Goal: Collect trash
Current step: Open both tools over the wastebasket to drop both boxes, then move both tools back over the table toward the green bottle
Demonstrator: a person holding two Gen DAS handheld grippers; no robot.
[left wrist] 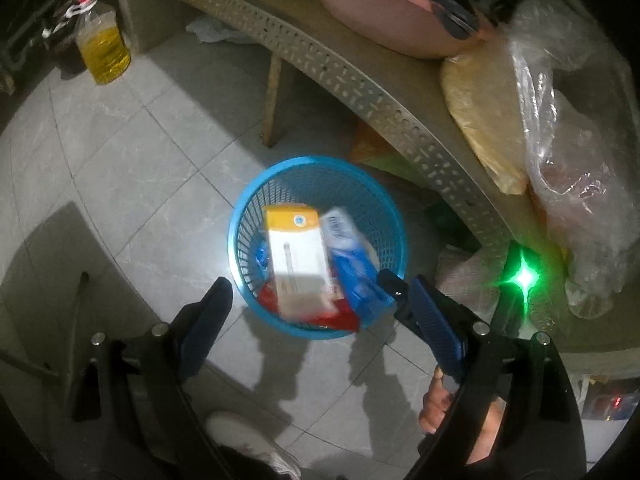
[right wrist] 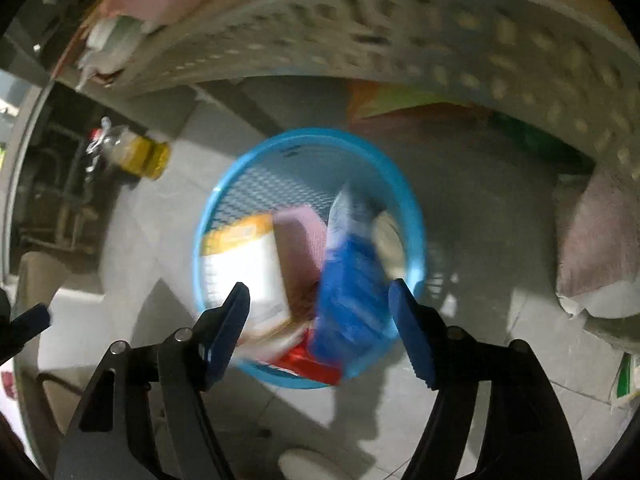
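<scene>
Round blue mesh basket [left wrist: 240, 216] holds cardboard box [left wrist: 298, 256]; both claws [left wrist: 316, 292] [right wrist: 320, 300] wide open, empty.

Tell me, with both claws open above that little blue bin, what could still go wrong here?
The blue basket looks nearly full: the white and yellow box and the blue packet stand up near its rim, so more trash might spill onto the tiles. Both the left gripper and right gripper hang low over it; a careless dip could tip the light basket. The right view is blurred, so aiming may suffer.
</scene>
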